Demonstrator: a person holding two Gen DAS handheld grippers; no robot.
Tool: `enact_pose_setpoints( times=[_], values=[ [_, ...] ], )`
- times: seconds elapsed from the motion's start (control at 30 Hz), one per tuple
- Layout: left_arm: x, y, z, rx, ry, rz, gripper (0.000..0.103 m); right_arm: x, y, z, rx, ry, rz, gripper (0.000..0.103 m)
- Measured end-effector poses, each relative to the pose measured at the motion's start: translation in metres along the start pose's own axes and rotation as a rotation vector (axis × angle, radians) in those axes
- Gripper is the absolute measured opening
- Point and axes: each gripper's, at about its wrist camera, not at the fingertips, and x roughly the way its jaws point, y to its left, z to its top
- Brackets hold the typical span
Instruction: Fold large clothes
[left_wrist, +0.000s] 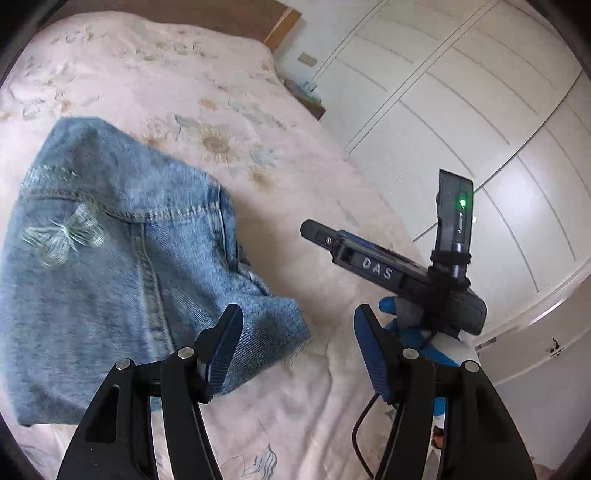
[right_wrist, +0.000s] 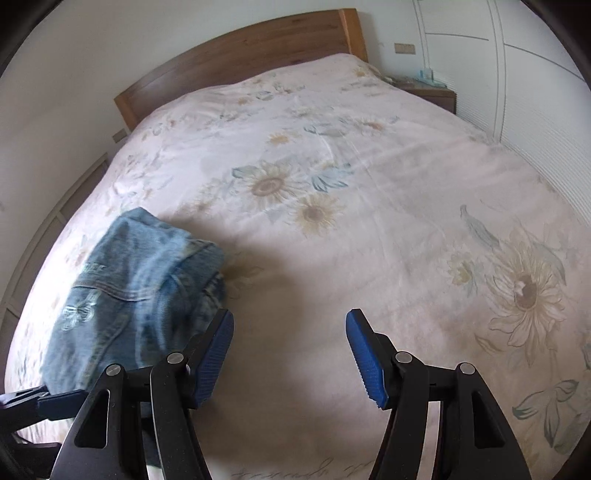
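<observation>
Folded blue jeans (left_wrist: 118, 266) with a butterfly patch lie in a compact stack on the bed's pale floral cover (left_wrist: 207, 92). My left gripper (left_wrist: 295, 347) is open and empty, hovering over the stack's near right corner. My right gripper (right_wrist: 290, 354) is open and empty above bare cover, to the right of the jeans (right_wrist: 136, 295). The right gripper's black body marked DAS (left_wrist: 391, 273), held by a blue-gloved hand, shows in the left wrist view. A left gripper finger (right_wrist: 55, 400) shows at the lower left of the right wrist view.
A wooden headboard (right_wrist: 240, 55) stands at the far end of the bed. A bedside table (right_wrist: 428, 92) sits at the far right corner. White wardrobe doors (left_wrist: 480, 110) run along the right side. A black cable (left_wrist: 360, 435) hangs near the left gripper.
</observation>
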Motion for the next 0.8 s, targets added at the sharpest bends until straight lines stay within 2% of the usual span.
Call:
enact_pose_setpoints(
  times=[0.07, 0.23, 0.33, 0.43, 0.6, 0.73, 0.8],
  values=[
    [-0.020, 0.003, 0.003, 0.017, -0.029, 0.023, 0.057, -0.012, 0.014, 0.003, -0.023, -0.011, 0.017, 0.066],
    [-0.058, 0.041, 0.004, 0.065, -0.040, 0.188, 0.057, -0.018, 0.055, 0.006, -0.114, 0.005, 0.084, 0.066],
    [-0.074, 0.066, 0.000, 0.069, -0.046, 0.251, 0.057, -0.009, 0.083, 0.005, -0.152, 0.020, 0.138, 0.066],
    [-0.077, 0.081, -0.005, 0.081, -0.044, 0.259, 0.057, 0.005, 0.112, 0.004, -0.178, 0.042, 0.199, 0.066],
    [-0.053, 0.098, -0.018, 0.107, -0.007, 0.244, 0.057, 0.044, 0.149, 0.003, -0.212, 0.100, 0.271, 0.066],
    [-0.035, 0.101, -0.031, 0.143, 0.013, 0.234, 0.058, 0.080, 0.140, -0.008, -0.201, 0.148, 0.232, 0.063],
    [-0.028, 0.100, -0.037, 0.184, 0.016, 0.261, 0.058, 0.090, 0.125, -0.012, -0.179, 0.142, 0.239, 0.059]
  ],
)
